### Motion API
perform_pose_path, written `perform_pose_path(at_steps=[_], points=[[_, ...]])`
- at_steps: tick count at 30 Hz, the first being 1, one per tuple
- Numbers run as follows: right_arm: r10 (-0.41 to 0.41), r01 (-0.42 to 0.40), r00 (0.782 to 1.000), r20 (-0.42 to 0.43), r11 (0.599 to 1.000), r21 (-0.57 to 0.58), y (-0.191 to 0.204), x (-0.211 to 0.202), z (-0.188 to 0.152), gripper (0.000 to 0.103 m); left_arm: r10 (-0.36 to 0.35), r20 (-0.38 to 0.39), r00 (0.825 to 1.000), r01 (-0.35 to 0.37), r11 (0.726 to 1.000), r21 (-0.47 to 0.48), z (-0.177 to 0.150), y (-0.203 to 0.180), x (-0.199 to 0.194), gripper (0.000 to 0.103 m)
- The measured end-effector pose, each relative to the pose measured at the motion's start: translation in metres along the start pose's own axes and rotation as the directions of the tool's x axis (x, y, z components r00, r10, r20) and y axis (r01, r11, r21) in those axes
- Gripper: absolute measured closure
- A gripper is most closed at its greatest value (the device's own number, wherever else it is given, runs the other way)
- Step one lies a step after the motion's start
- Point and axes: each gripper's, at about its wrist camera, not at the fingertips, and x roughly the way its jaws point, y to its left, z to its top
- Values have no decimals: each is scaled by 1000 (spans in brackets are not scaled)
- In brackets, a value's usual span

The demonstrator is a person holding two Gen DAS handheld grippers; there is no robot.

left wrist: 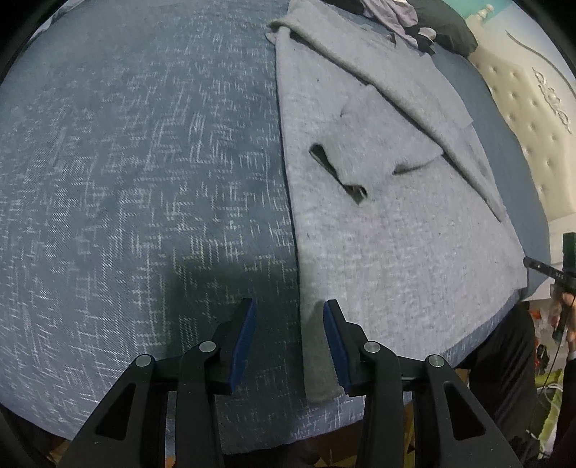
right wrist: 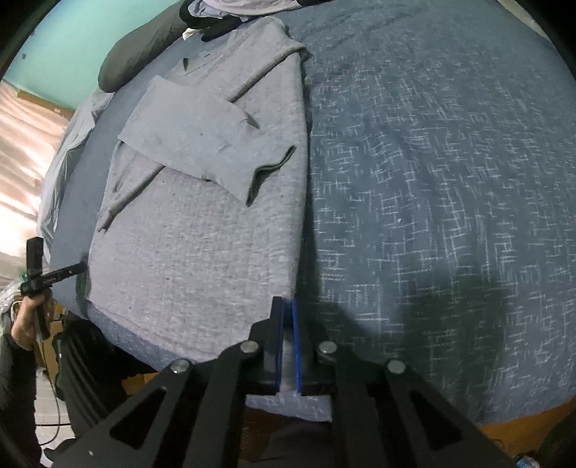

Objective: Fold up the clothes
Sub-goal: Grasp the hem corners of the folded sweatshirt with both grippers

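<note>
Two sleeves already crossed over grey sweater (left wrist: 388, 230), flat on bed (left wrist: 144, 162). Left tongs (left wrist: 289, 345) spread astride hem corner at 6 o'clock; right tongs (right wrist: 286, 345) pinching hem. Body fold remains.

Both cams sit low at the near edge of the bed (left wrist: 126, 162), looking forward along their fingers toward the headboard (left wrist: 532, 118). The left wrist view hangs close over the grey sweater (left wrist: 396, 234) at its near corner, with the garment running off to its right. The right wrist view is just as close at another near corner, garment on its left. They share the sweater, the patterned blue bedspread and the clothes pile (right wrist: 230, 10) at the far end.
</note>
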Motion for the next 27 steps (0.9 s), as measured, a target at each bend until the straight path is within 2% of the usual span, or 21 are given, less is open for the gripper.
perform_pose_path(at_steps=[1, 2, 3, 6, 12, 13, 15, 17, 18, 19, 21, 25, 27], points=[[-3, 3, 1000, -7, 1000, -2, 2, 1, 0, 82, -5, -3, 1000, 5, 1000, 0, -1, 0, 1, 61], [4, -4, 1000, -15, 1000, 0, 2, 2, 0, 70, -8, -6, 1000, 8, 1000, 0, -2, 0, 2, 61], [13, -13, 1000, -22, 1000, 3, 1, 2, -2, 65, -10, -8, 1000, 10, 1000, 0, -3, 0, 3, 61], [23, -23, 999, -45, 1000, 3, 0, 4, -5, 64, -18, -15, 1000, 18, 1000, 0, -6, 0, 5, 61], [-15, 13, 996, -83, 1000, -23, 5, 15, -11, 64, -42, -27, 999, 43, 999, 19, -7, -7, 10, 61], [-18, 16, 996, -84, 999, -28, 6, 16, -12, 66, -46, -31, 998, 47, 999, 22, -7, -8, 11, 61], [-26, 23, 996, -84, 999, -36, 7, 17, -15, 84, -43, -39, 998, 44, 999, 28, -9, -11, 14, 62], [-37, 35, 996, -75, 999, -38, 6, 17, -17, 90, -35, -36, 999, 37, 999, 39, -9, -15, 16, 62], [-40, 38, 997, -67, 998, -41, 5, 16, -17, 96, -37, -36, 999, 39, 998, 45, -10, -17, 16, 63], [-43, 41, 997, -60, 998, -44, 5, 15, -17, 98, -42, -36, 998, 43, 998, 48, -10, -18, 16, 67], [-47, 45, 998, -41, 998, -50, 4, 8, -16, 100, -45, -41, 998, 47, 997, 59, -11, -22, 15, 95], [-51, 51, 999, 2, 997, -60, 2, -10, -11, 100, -46, -39, 998, 50, 994, 93, -12, -33, 7, 99], [-53, 54, 998, 23, 996, -65, 0, -19, -9, 101, -70, -23, 997, 72, 992, 101, -13, -40, -4, 100]])
